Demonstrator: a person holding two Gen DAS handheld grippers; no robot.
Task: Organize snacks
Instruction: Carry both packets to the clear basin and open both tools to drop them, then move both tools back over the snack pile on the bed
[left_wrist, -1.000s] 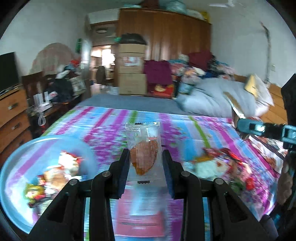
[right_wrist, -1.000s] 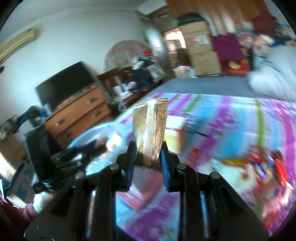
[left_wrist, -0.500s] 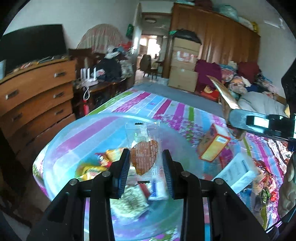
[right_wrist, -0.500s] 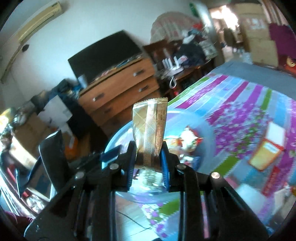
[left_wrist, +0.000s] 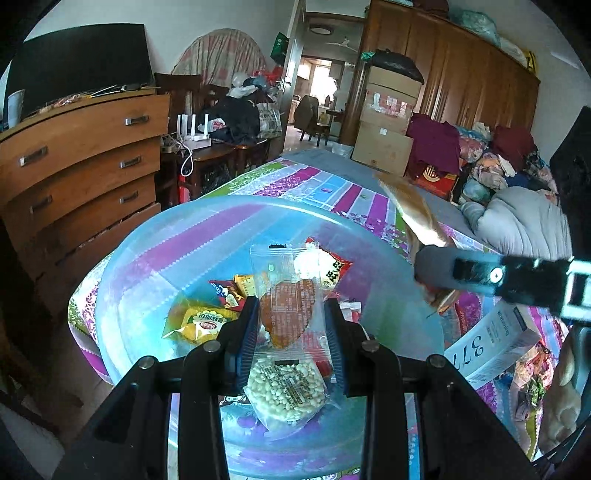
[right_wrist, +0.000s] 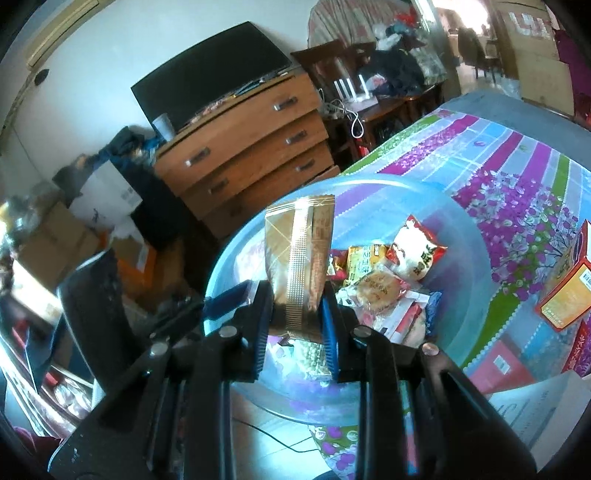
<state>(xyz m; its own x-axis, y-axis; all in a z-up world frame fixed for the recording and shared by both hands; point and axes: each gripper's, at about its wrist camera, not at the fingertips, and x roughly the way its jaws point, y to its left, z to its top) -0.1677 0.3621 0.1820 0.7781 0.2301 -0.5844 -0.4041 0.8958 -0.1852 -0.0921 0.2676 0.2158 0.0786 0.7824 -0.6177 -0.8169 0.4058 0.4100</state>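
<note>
Left tongs (left_wrist: 291, 328): closed on a clear packet (left_wrist: 286, 295) with an orange-brown snack inside; the packet stands upright between the blue pads, over the middle of the basin.
Right tongs (right_wrist: 295, 325): nipped narrow on a gold foil packet (right_wrist: 301, 258), held upright by its lower end, over the near-left part of the basin; in the left wrist view the same tongs (left_wrist: 436, 269) reach in from the right with the gold packet (left_wrist: 413, 214) sticking up past the rim.
Basin (left_wrist: 147, 251): pale blue, translucent plastic, resting at the corner of the bed (left_wrist: 332, 188), on its striped purple-and-blue sheet.
Already in the basin: a yellow packet (left_wrist: 201, 321), a red-and-white packet (right_wrist: 417, 251), a round biscuit in clear wrap (right_wrist: 378, 286), a bag of small pale pieces (left_wrist: 286, 384), and a few more I cannot tell apart.
Left outside: an orange carton (right_wrist: 565, 288) and a white box (left_wrist: 495, 339) lie on the sheet just beside the basin; a few small wrappers show at the right edge of the left wrist view, too blurred to name.
Step in hand: both packets look poised for release into the basin.
Progress: roughly midway by my judgement; several snacks are gathered, two are in hand, some remain on the bed.
</note>
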